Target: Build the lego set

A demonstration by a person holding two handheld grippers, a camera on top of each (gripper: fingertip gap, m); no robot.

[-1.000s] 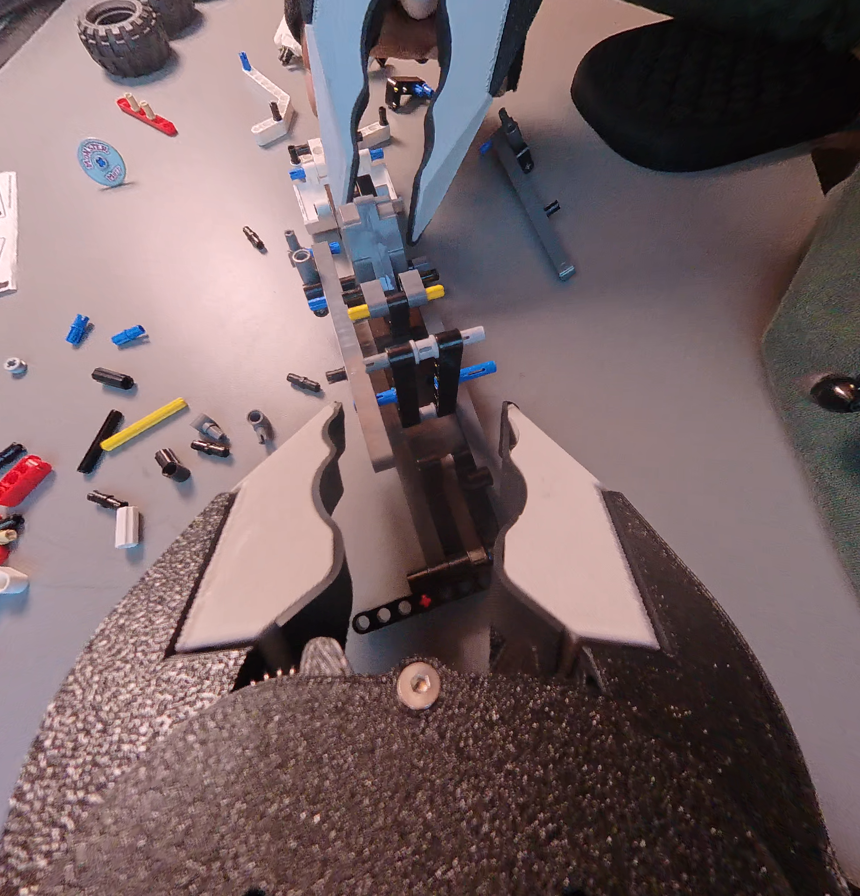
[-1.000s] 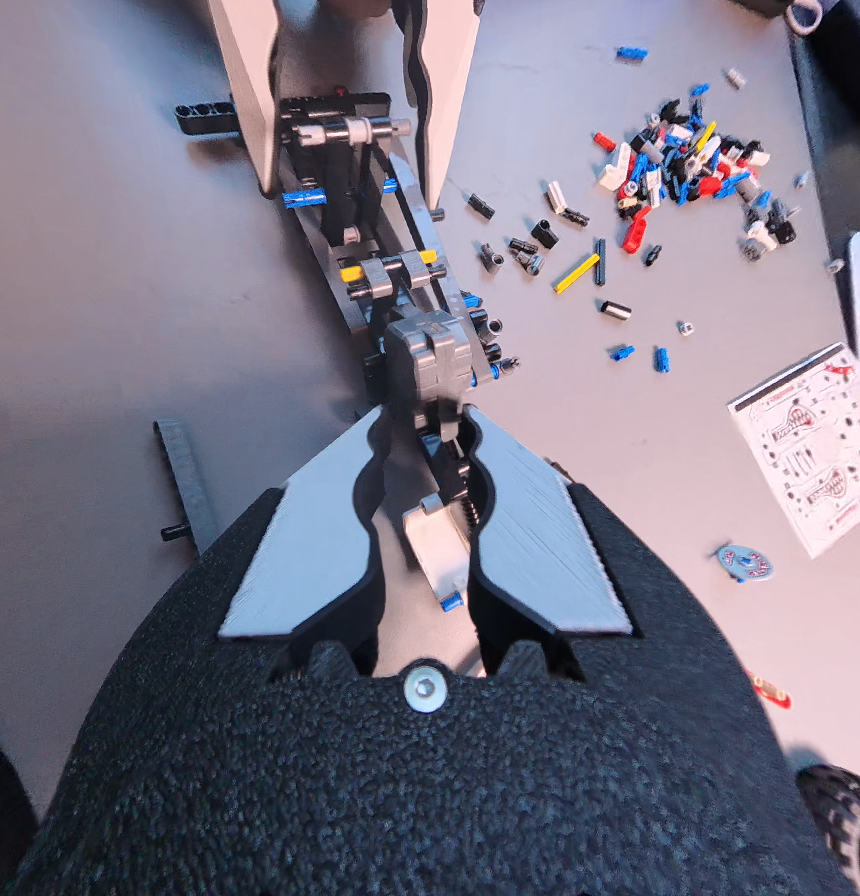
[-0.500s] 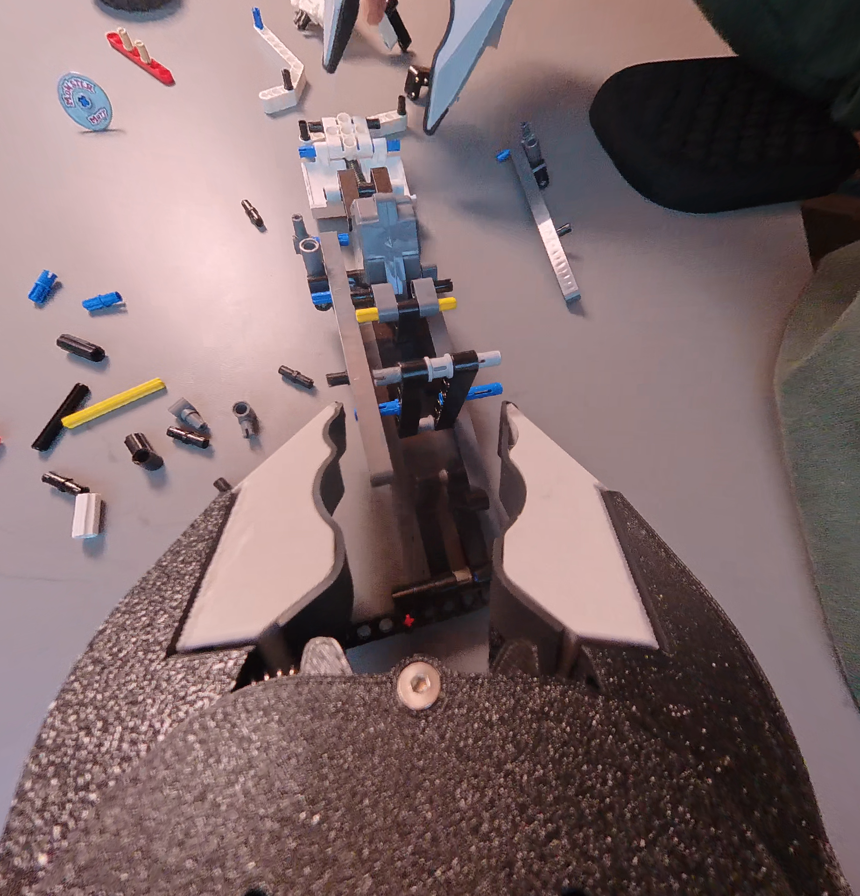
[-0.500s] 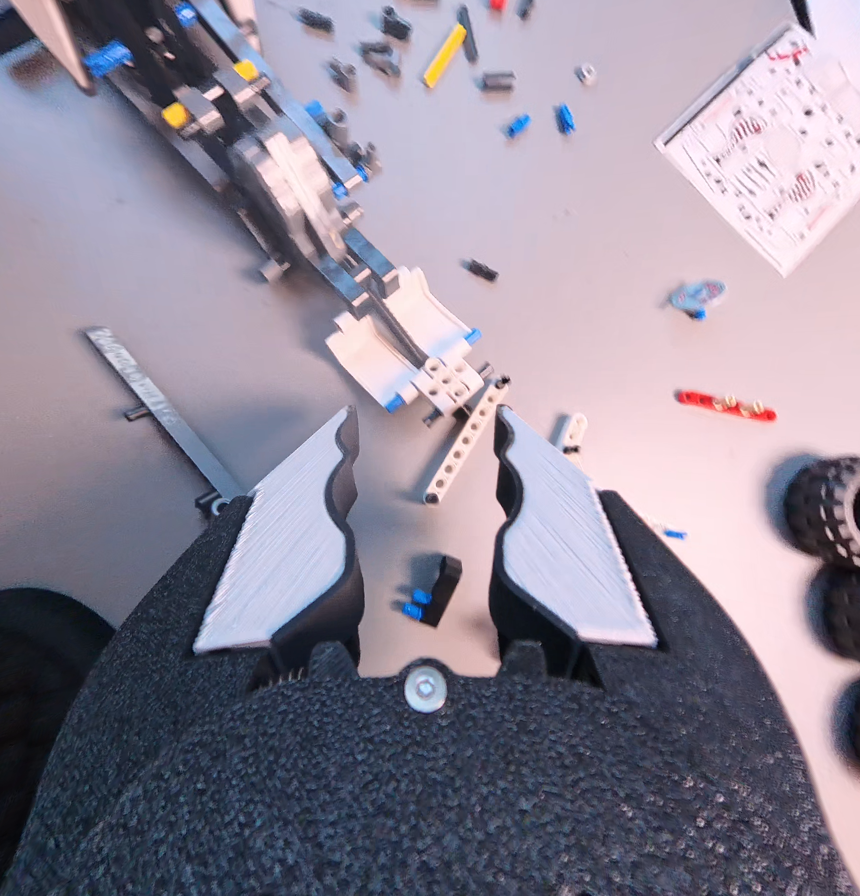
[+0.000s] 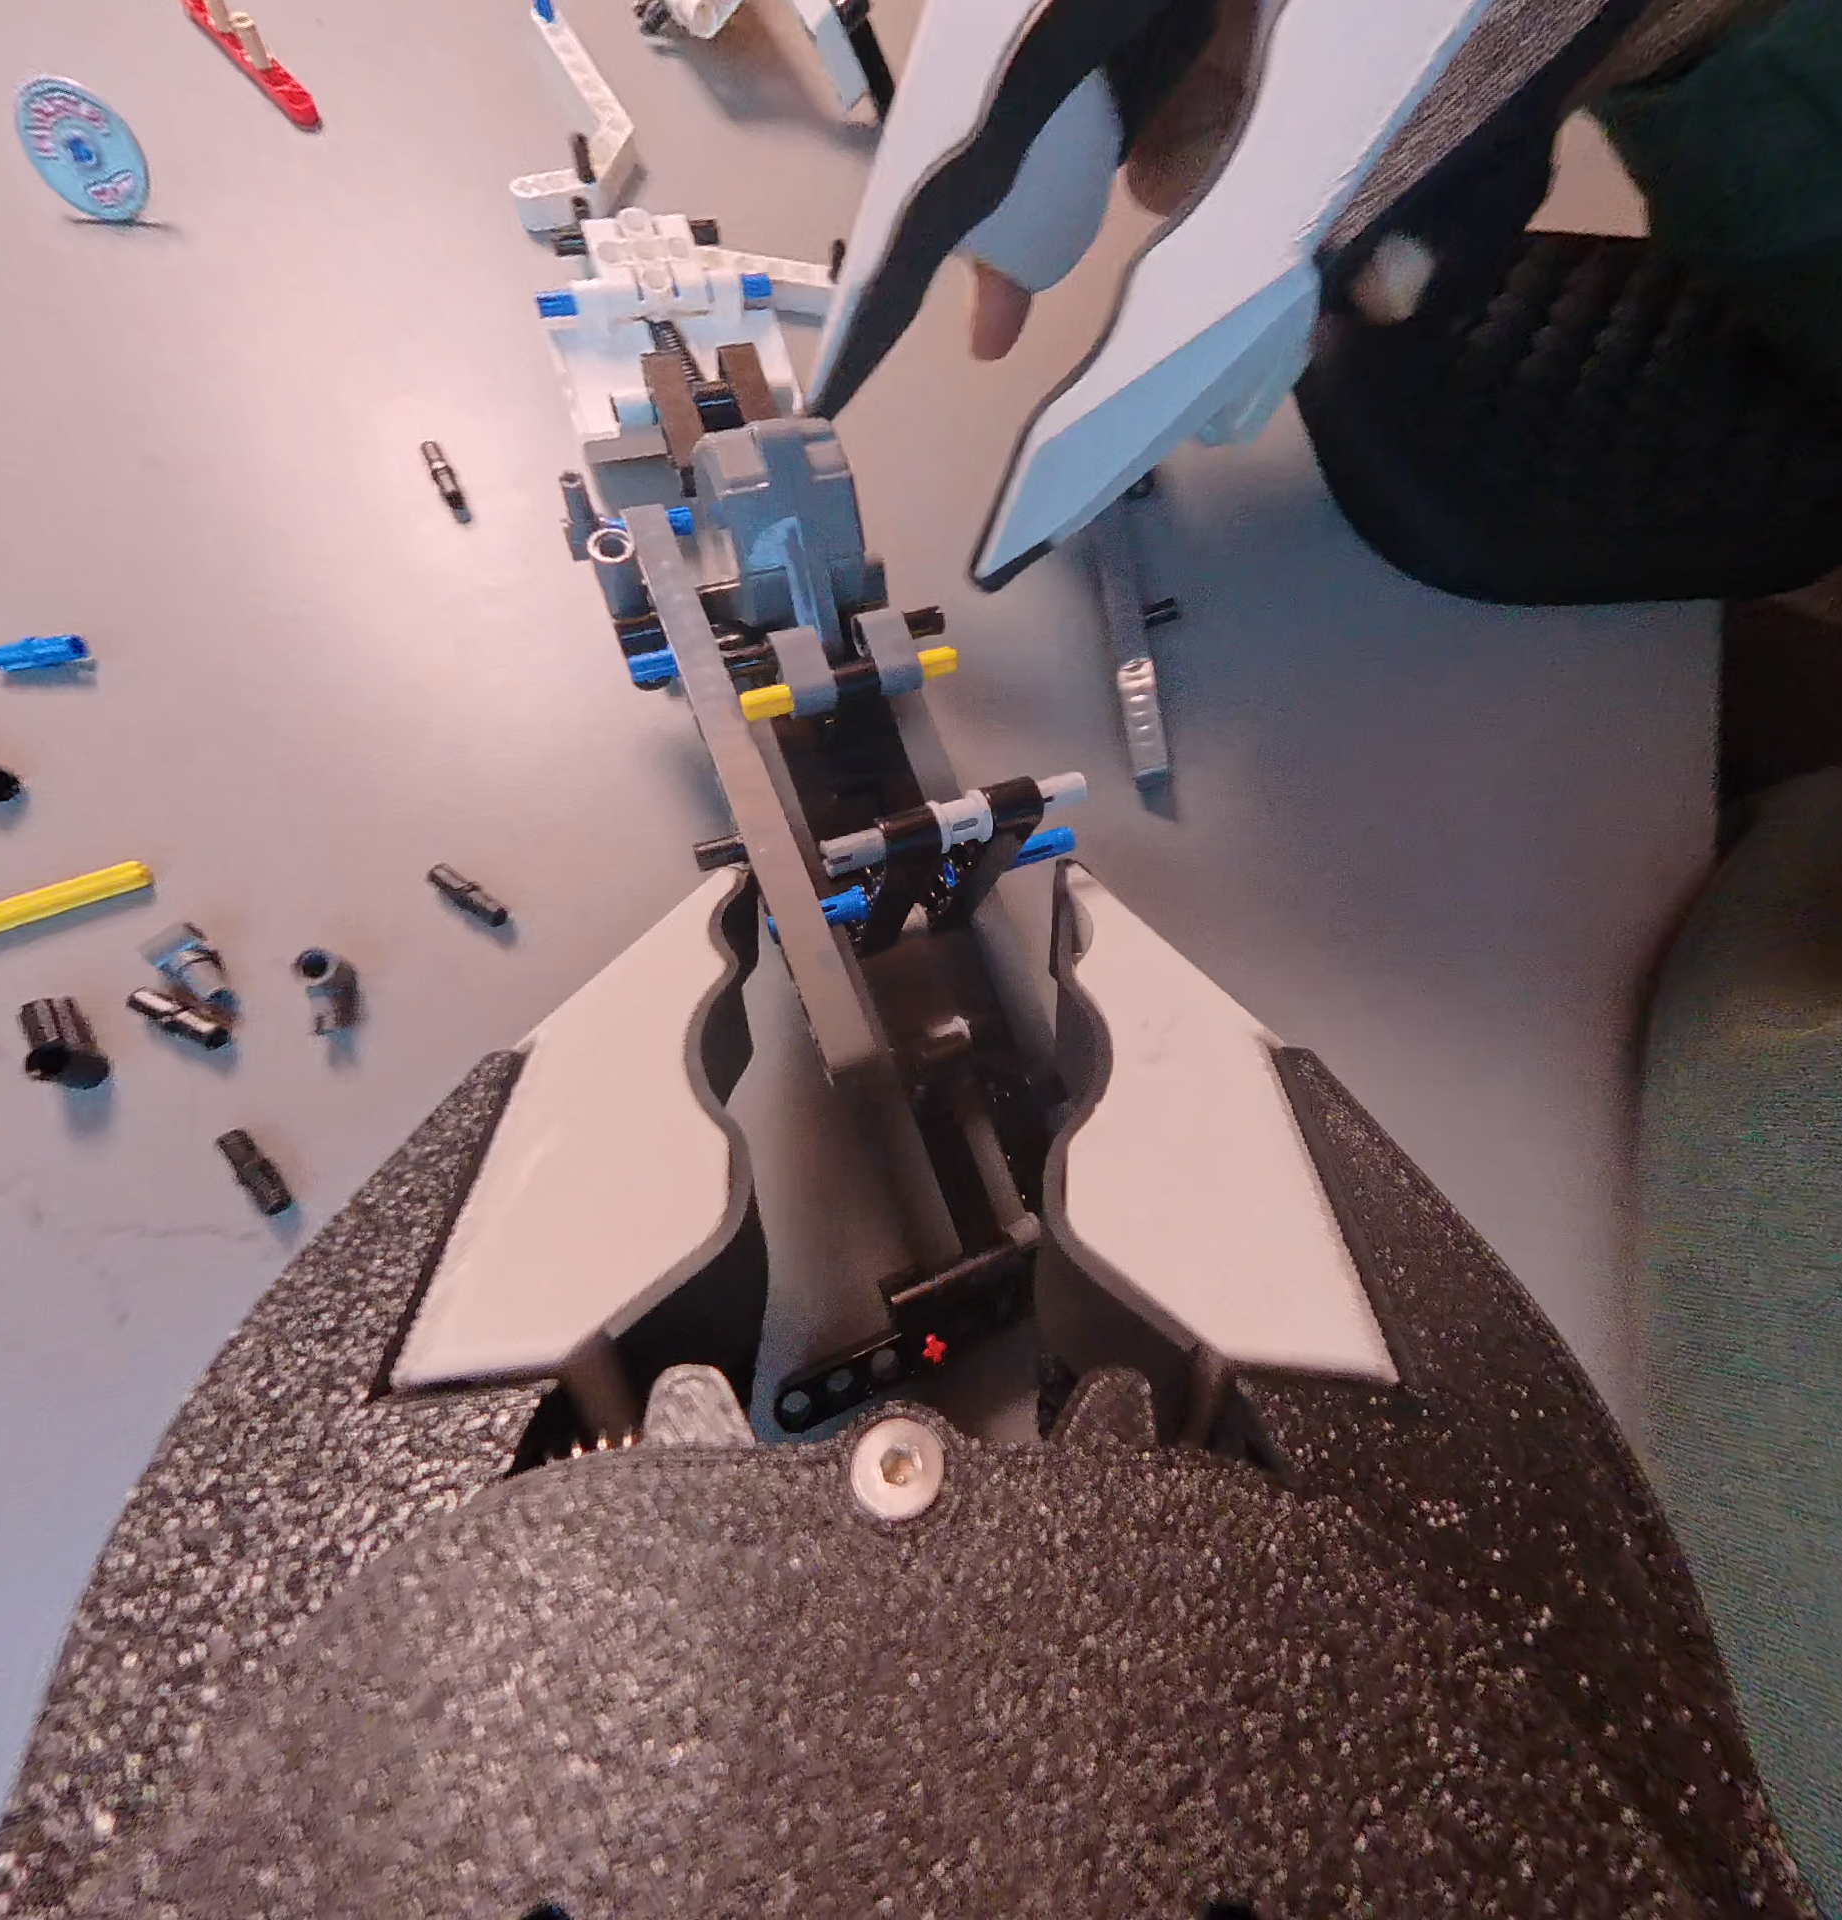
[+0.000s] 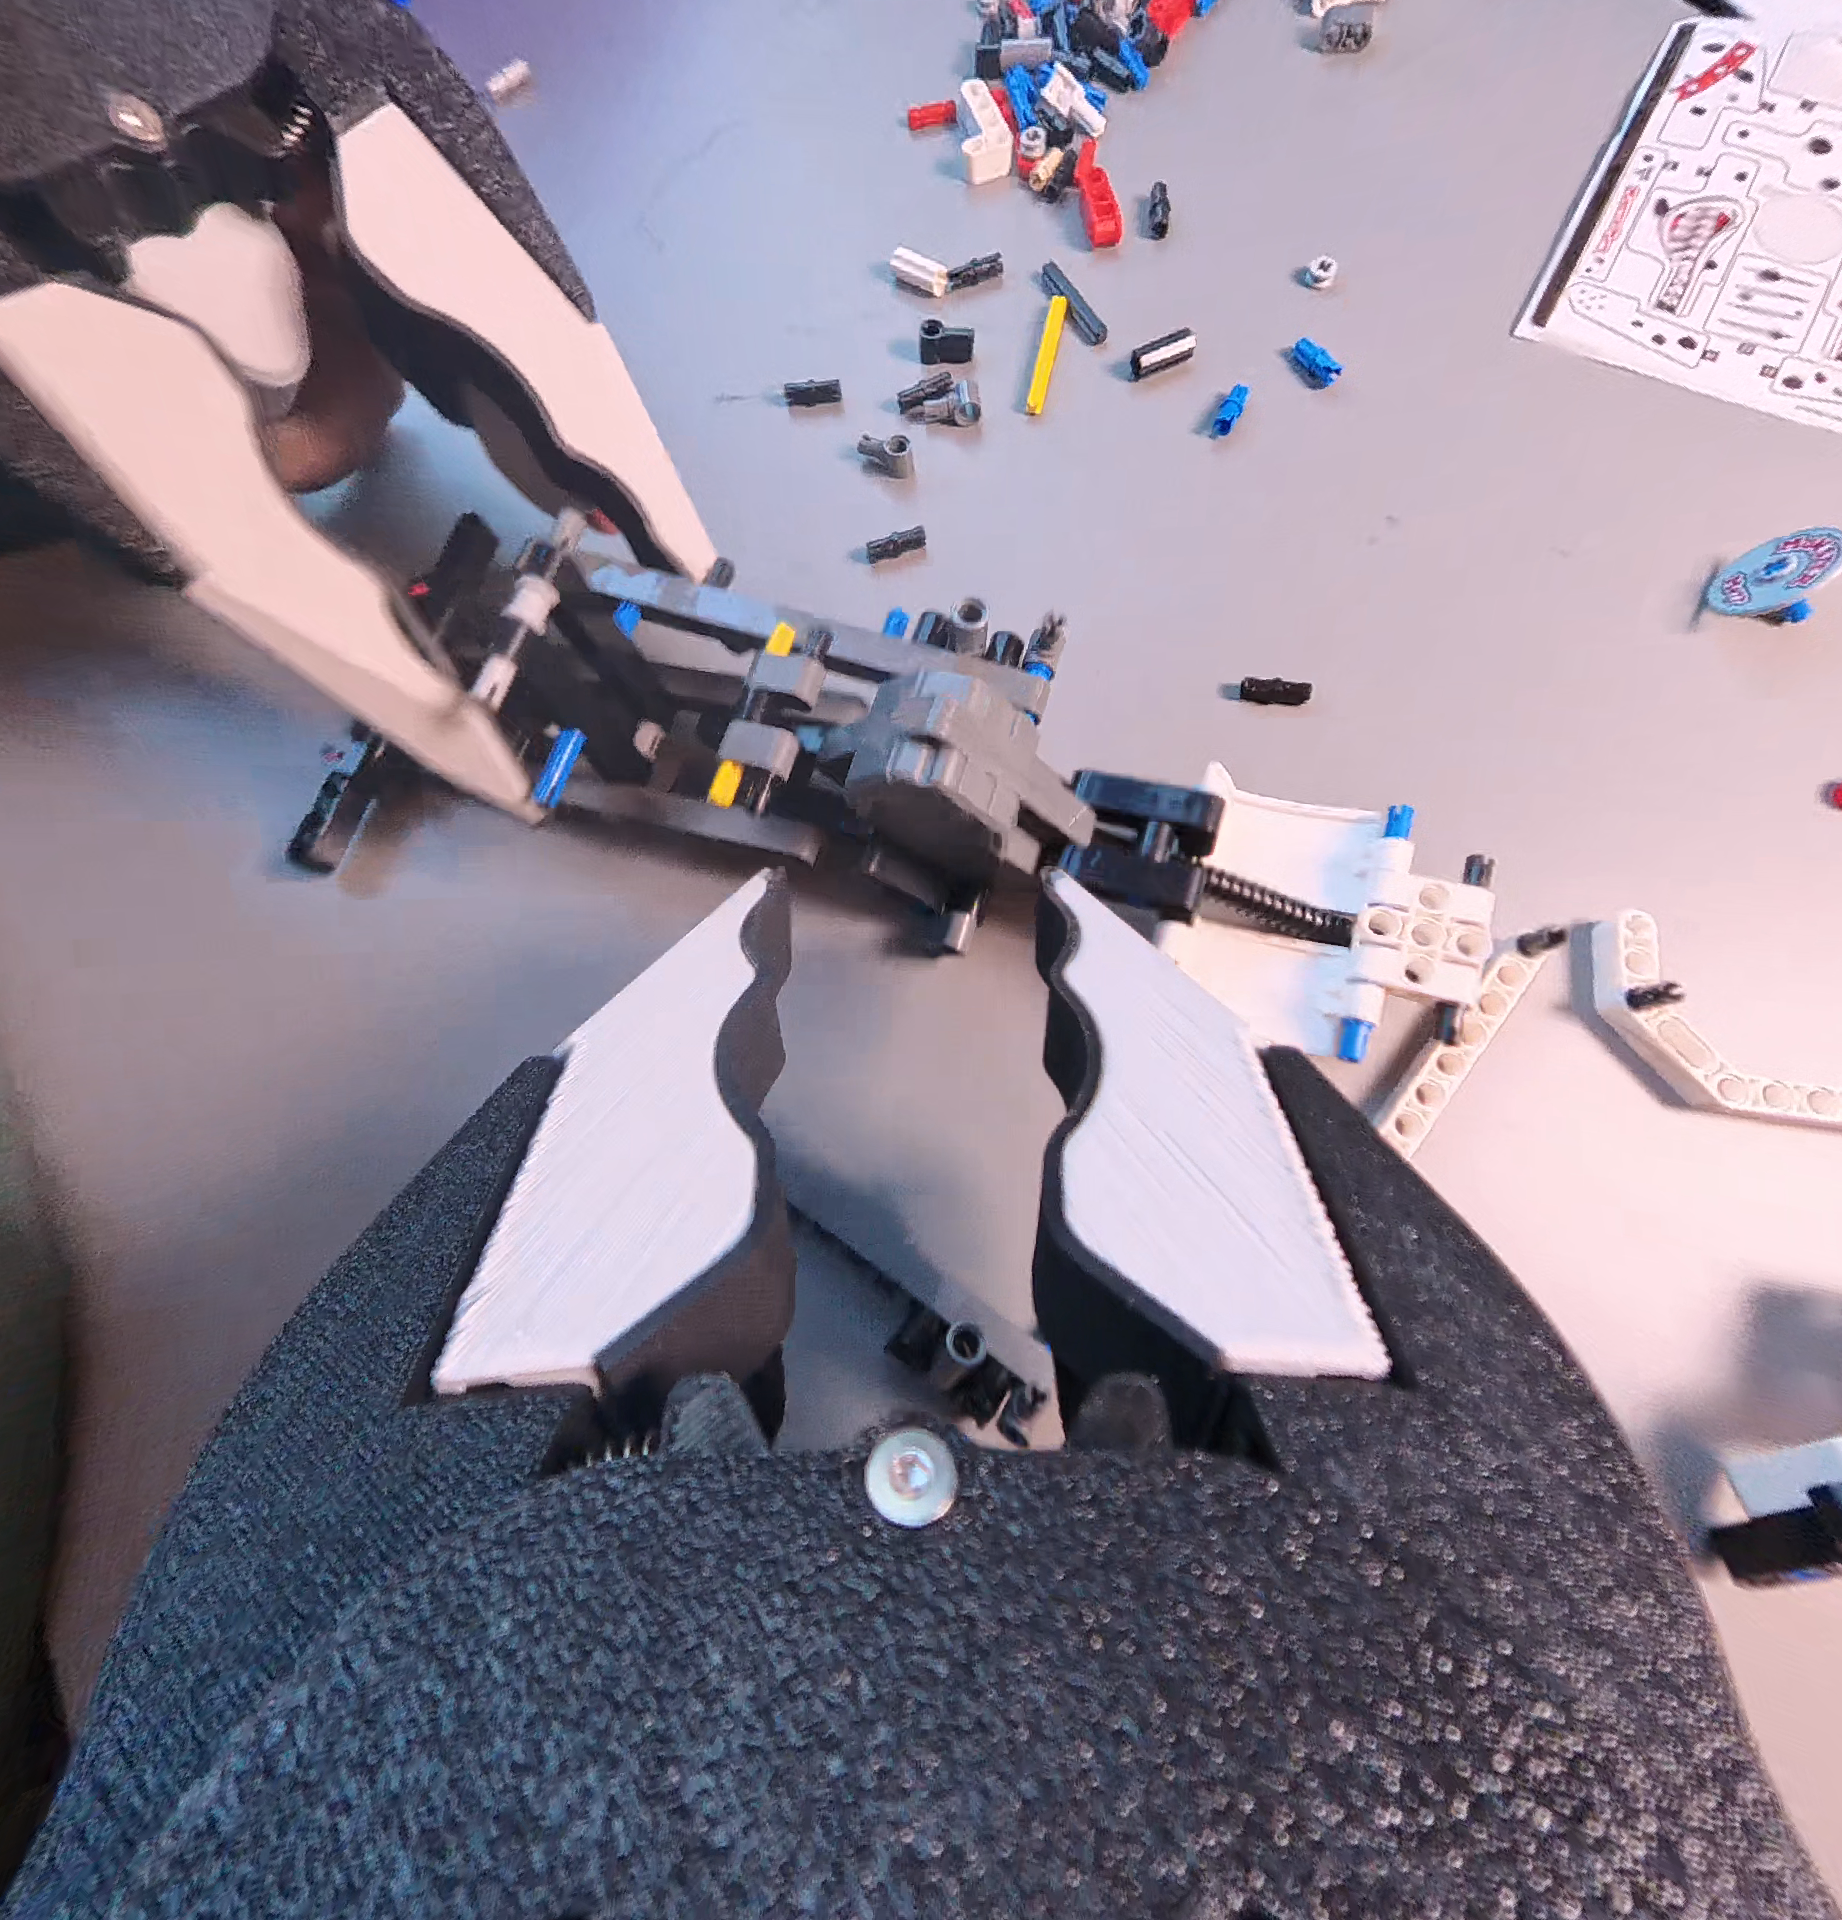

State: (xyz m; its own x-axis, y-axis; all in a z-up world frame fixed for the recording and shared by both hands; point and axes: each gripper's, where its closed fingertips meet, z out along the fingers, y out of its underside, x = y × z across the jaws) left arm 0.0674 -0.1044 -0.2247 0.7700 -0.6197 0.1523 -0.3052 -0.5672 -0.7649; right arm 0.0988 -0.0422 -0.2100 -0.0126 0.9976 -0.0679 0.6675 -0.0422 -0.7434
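The left gripper (image 5: 901, 914) has its two fingers spread on either side of the rear end of the lego chassis (image 5: 792, 727), a long grey and black frame that runs straight ahead from it across the grey table (image 5: 273, 582). The fingers flank the frame closely, but whether they press on it cannot be told. Between the fingers, near the gripper's body, lies the frame's black cross beam (image 5: 912, 1340) with a small red pin. Further along the frame come a grey axle with black links, a yellow axle, a grey block, and at the far end a white front section (image 5: 652, 270).

The right gripper (image 6: 912, 894) hovers beside the middle of the chassis (image 6: 792, 717), its fingers parted with nothing between the tips; a long grey beam (image 6: 896, 1195) lies on the table under the gap. In the left wrist view this gripper (image 5: 896, 488) comes in from ahead and to the right, tips near the grey block.

To the left of the left gripper, loose black pins, blue pins and a yellow axle (image 5: 55, 899) are scattered. Ahead of the right gripper lie a pile of small parts (image 6: 1052, 94), a printed sheet (image 6: 1748, 218) and a round blue disc (image 6: 1779, 571). A white angled beam (image 6: 1706, 1060) lies to its right.
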